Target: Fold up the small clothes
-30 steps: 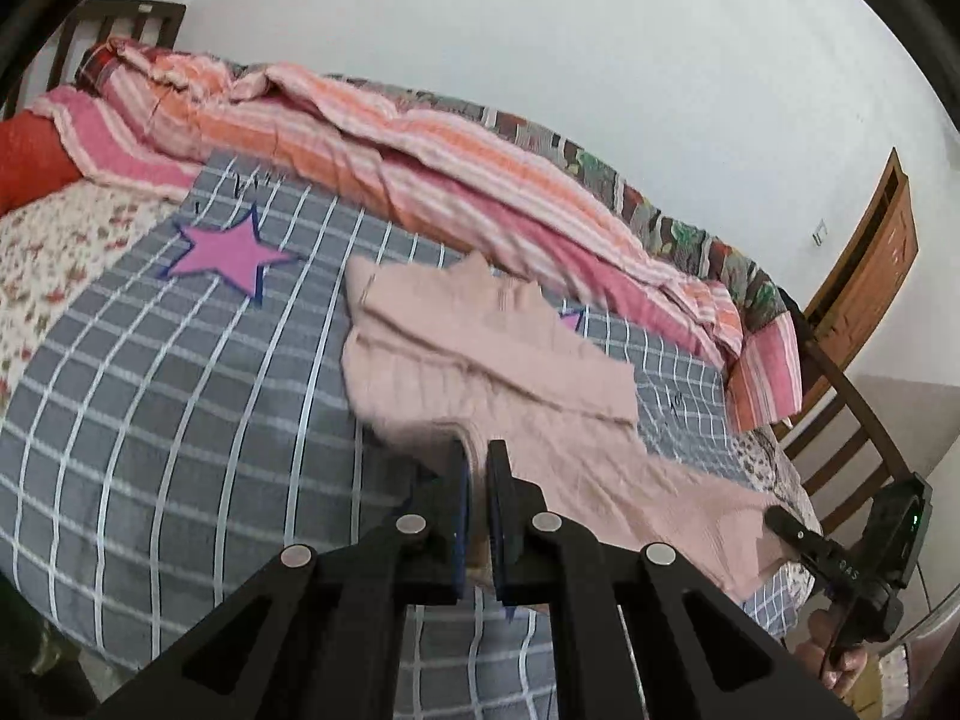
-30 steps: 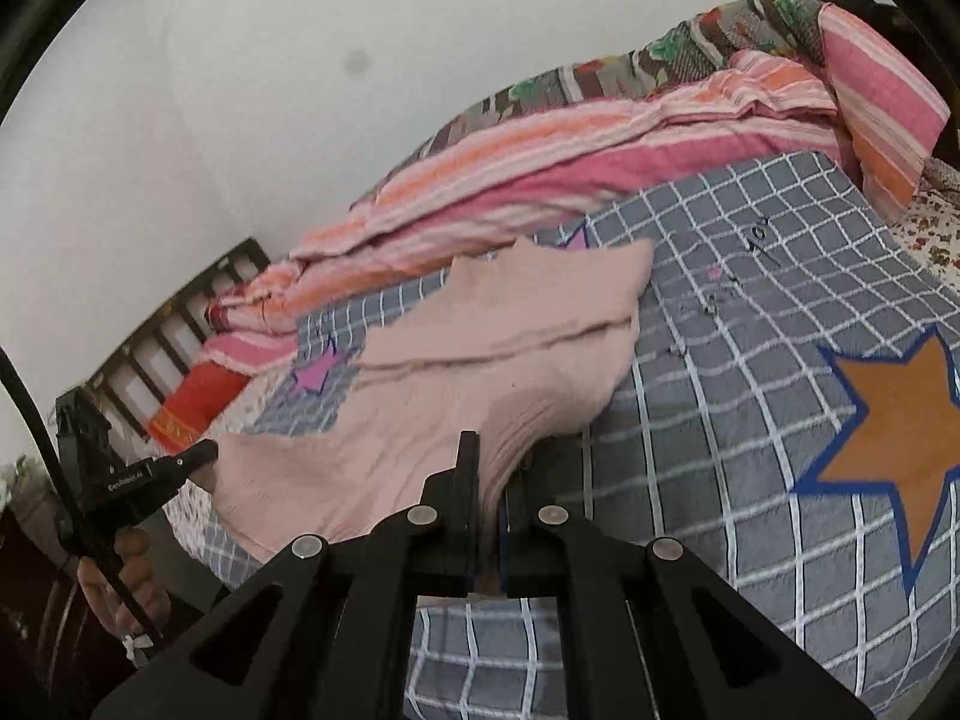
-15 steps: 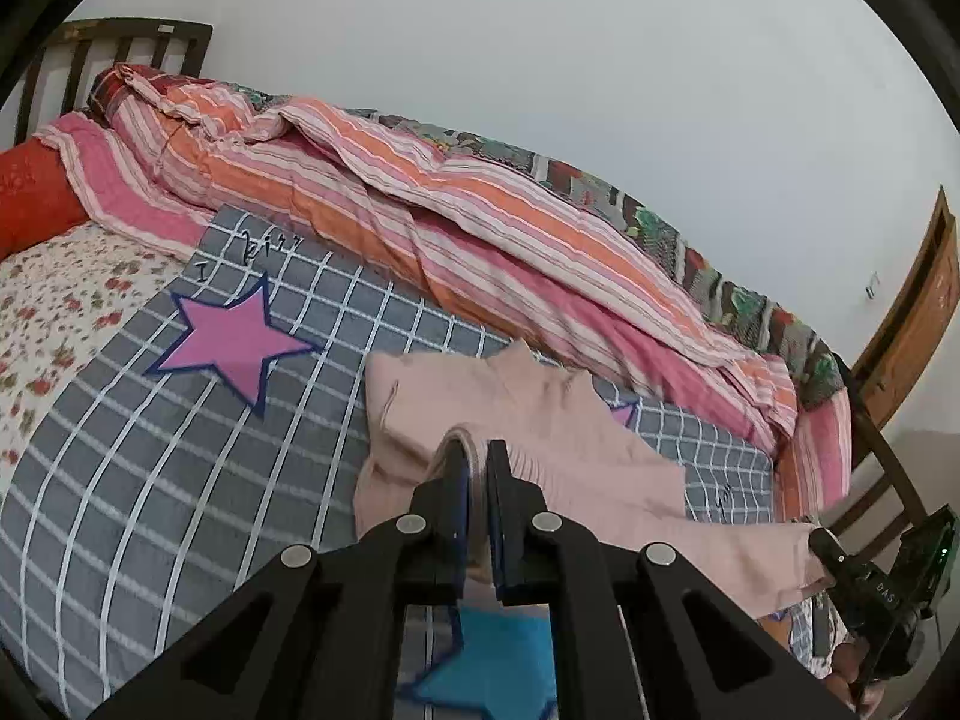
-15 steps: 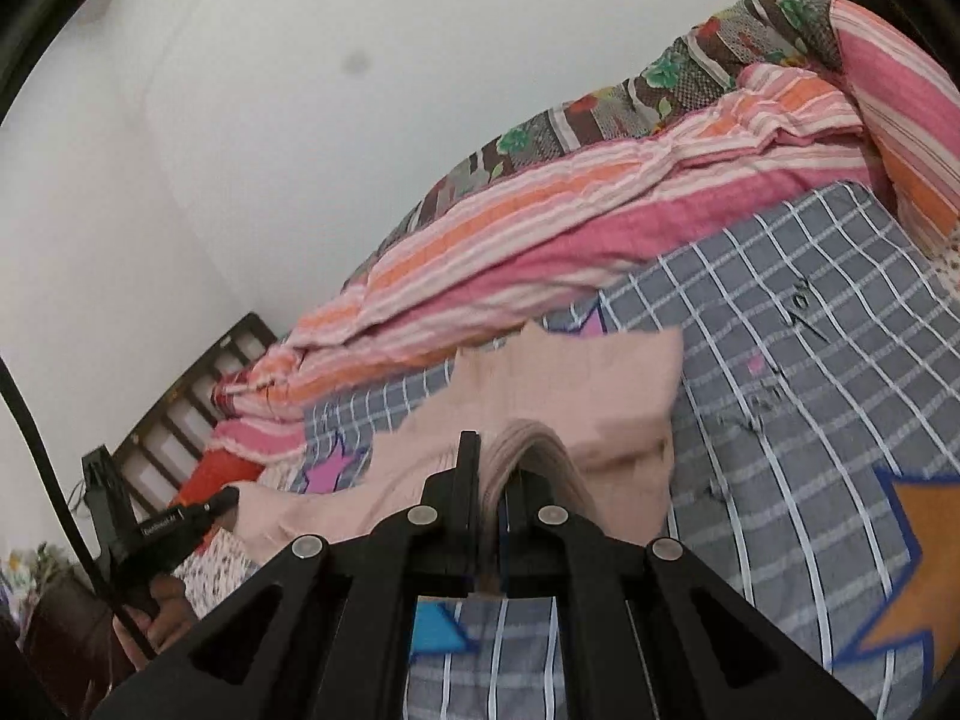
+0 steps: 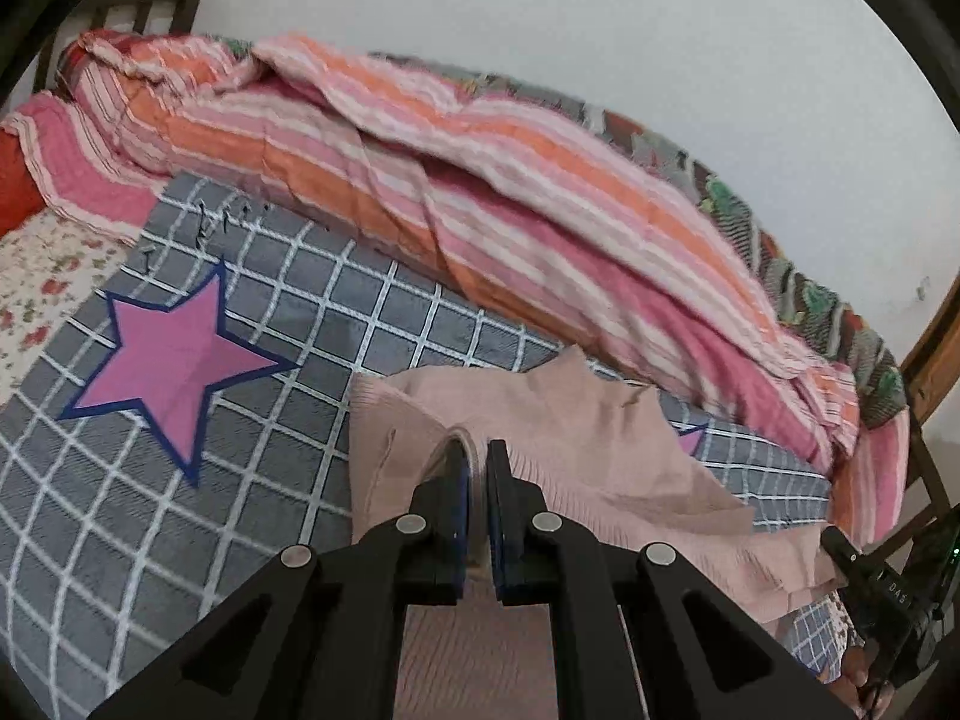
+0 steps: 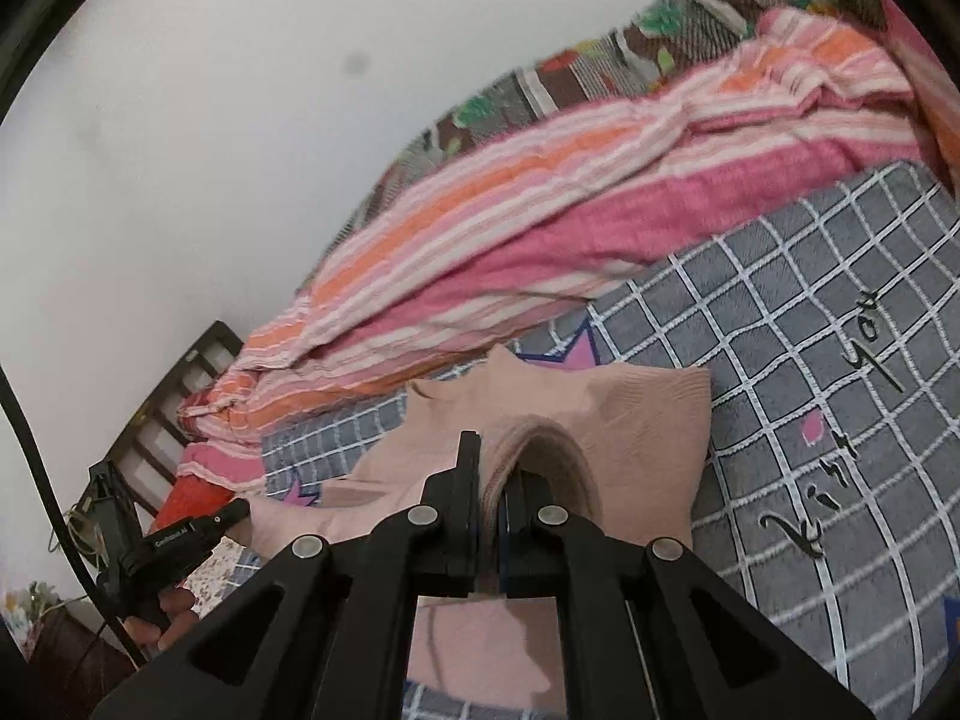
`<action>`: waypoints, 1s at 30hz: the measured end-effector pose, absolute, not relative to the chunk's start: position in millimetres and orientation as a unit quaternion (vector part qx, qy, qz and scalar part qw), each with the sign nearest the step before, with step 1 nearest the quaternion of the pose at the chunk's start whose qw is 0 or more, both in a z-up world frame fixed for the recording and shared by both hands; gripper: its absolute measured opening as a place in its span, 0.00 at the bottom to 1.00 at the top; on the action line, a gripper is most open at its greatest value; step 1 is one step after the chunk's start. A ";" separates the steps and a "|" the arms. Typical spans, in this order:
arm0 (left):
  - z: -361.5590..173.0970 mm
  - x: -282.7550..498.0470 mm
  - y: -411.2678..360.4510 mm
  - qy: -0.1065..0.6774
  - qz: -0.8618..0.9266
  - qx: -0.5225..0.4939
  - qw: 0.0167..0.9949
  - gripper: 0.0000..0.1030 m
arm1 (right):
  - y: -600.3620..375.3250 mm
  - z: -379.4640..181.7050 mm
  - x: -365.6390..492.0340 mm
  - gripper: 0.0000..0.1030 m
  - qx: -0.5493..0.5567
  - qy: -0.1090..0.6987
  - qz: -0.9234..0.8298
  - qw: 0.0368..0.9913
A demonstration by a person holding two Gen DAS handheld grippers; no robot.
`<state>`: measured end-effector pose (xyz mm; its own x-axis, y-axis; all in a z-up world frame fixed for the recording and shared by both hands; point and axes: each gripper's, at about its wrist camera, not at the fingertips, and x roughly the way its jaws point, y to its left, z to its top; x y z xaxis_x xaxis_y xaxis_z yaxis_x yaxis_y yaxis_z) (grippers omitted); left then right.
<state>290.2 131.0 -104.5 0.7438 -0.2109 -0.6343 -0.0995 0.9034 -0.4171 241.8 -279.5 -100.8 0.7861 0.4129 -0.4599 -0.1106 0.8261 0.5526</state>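
Left gripper [image 5: 477, 468] closed tight on the near hem of the pink sweater [image 5: 576, 420]; right gripper [image 6: 492, 480] likewise pinched on hem.

Sweater lies on the checked blanket [image 5: 288, 324], hem lifted.

Judgement: carry both corners forward level and together, land hem square on shoulders, release only once flat.

Long axis runs away from grippers; neck points toward the striped quilt [image 5: 480, 180] beyond.

Soft even indoor light, pale wall [image 5: 600, 12] evenly lit, faint shadows, no glare, motion blur on striped blanket [image 5: 480, 180], strong fisheye bending, dark vignette at corners
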 end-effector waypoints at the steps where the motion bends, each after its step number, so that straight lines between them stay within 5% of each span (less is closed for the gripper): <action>1: -110.1 299.2 129.3 0.363 -0.030 -0.220 0.905 0.06 | -279.9 -105.7 251.5 0.04 0.256 0.303 0.139 0.907; 12: -148.6 373.7 117.6 0.397 -0.029 -0.219 0.891 0.08 | -277.7 -150.0 330.9 0.05 0.240 0.366 0.117 0.891; 15: -150.0 382.2 118.4 0.400 -0.026 -0.220 0.889 0.33 | -276.5 -155.2 341.9 0.20 0.243 0.375 0.115 0.887; 17: -147.2 376.5 119.8 0.394 -0.035 -0.222 0.891 0.50 | -276.5 -152.4 338.2 0.41 0.241 0.368 0.123 0.889; 30: -148.9 265.3 123.3 0.405 -0.034 -0.151 0.901 0.59 | -273.4 -133.5 226.9 0.51 0.139 0.373 0.117 0.910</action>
